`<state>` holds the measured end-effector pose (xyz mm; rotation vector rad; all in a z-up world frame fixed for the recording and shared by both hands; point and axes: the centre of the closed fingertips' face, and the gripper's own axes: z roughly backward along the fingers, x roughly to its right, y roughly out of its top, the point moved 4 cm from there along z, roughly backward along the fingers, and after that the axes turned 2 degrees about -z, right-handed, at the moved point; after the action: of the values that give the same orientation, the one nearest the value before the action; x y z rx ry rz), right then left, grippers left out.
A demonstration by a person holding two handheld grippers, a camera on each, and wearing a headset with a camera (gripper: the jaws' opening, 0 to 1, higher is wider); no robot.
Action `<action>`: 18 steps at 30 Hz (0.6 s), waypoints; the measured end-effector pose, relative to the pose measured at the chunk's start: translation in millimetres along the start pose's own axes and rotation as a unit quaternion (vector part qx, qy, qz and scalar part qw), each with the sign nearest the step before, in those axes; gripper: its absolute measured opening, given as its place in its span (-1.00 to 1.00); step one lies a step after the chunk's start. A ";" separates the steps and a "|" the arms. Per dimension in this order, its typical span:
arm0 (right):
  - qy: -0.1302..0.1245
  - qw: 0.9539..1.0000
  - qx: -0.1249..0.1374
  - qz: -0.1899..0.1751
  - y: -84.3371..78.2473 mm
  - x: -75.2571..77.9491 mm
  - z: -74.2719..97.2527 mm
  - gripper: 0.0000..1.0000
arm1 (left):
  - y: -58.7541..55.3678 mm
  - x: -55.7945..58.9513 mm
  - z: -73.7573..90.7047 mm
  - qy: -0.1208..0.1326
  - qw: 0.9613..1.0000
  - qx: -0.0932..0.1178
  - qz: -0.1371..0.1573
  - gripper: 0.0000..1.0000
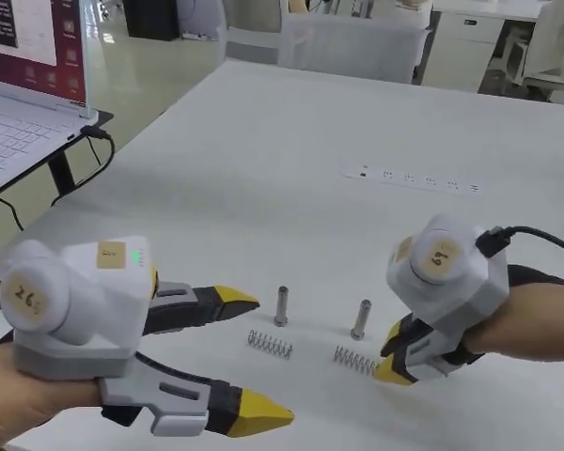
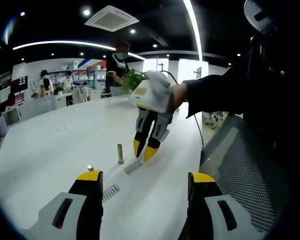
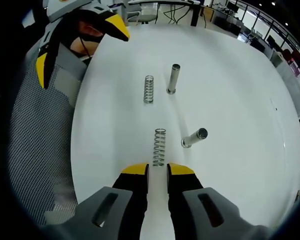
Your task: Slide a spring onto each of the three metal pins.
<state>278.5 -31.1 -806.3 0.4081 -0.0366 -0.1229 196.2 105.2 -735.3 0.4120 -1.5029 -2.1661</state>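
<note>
White and mostly bare, the workbench [image 1: 263, 169] has the job laid out near the person's edge. The right spring [image 1: 354, 360] lies on its side, long axis flat on the top and running across the person's front. From the right gripper view it points straight away from the jaws. The right pin [image 1: 361, 319] stands upright just behind it. The left spring [image 1: 269, 344] lies the same way, just in front of the left pin [image 1: 281, 306], which is also upright. I can make out two pins, not three, and neither wears a spring.

The right gripper [image 1: 395, 371] is down at the table with its jaws drawn to a narrow slot at the right spring's nearer end. I see a gap and no grip yet. Coming in along the coil looks deliberate to me: a spring taken by its end can be tipped up to match the pin's vertical axis.

The left gripper [image 1: 254, 357] hovers low with its jaws spread wide and nothing between them, aimed towards the left spring, as if waiting for its own pick.

Farther back are a power strip [image 1: 409, 178] and, off to the left, a laptop [image 1: 19, 122].
</note>
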 end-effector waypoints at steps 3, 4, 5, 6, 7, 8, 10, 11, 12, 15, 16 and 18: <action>0.001 1.000 -0.002 0.000 0.6 1.2 -3.7 -0.75 | -0.2 0.1 -0.2 0.000 1.000 -0.001 0.001 0.29; 0.001 1.000 -0.003 0.000 0.5 1.7 -4.6 -0.76 | -0.3 0.2 -0.3 -0.001 1.000 -0.001 0.000 0.28; 0.004 1.000 -0.004 -0.003 0.5 1.9 -5.9 -0.76 | -0.3 0.3 -0.4 -0.001 1.000 -0.001 0.000 0.28; 0.005 1.000 -0.004 -0.003 0.5 2.1 -6.8 -0.76 | -0.4 0.3 -0.6 -0.002 1.000 -0.001 0.001 0.28; 0.005 1.000 -0.004 -0.003 0.5 2.3 -7.7 -0.76 | -0.5 0.2 -0.7 -0.001 1.000 -0.002 0.001 0.28; 0.005 1.000 -0.005 -0.003 0.6 2.3 -8.6 -0.76 | -0.5 0.0 -0.8 -0.001 1.000 -0.002 0.001 0.28; 0.006 1.000 -0.007 -0.003 0.9 2.2 -10.5 -0.77 | -0.4 -0.1 -1.0 -0.002 1.000 -0.002 0.001 0.27; 0.007 1.000 -0.007 -0.003 1.1 2.4 -11.3 -0.77 | -0.3 0.0 -1.1 -0.002 1.000 -0.002 0.002 0.27; 0.006 1.000 -0.007 -0.004 1.2 2.5 -12.4 -0.77 | -0.1 0.1 -1.3 -0.002 1.000 -0.002 0.002 0.27; 0.007 1.000 -0.011 -0.001 0.5 1.8 -14.1 -0.78 | -0.2 0.1 -1.7 -0.002 1.000 -0.002 0.002 0.27; 0.007 1.000 -0.012 0.000 0.3 1.9 -14.8 -0.78 | -0.1 0.0 -1.8 -0.002 1.000 -0.002 0.003 0.27; 0.007 1.000 -0.012 0.001 0.4 1.8 -15.7 -0.78 | 0.1 -0.1 -1.9 -0.002 1.000 -0.002 0.003 0.27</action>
<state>281.3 -24.8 -820.5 0.3852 -0.0222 -0.1180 197.2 103.7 -735.9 0.4017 -1.5009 -2.1664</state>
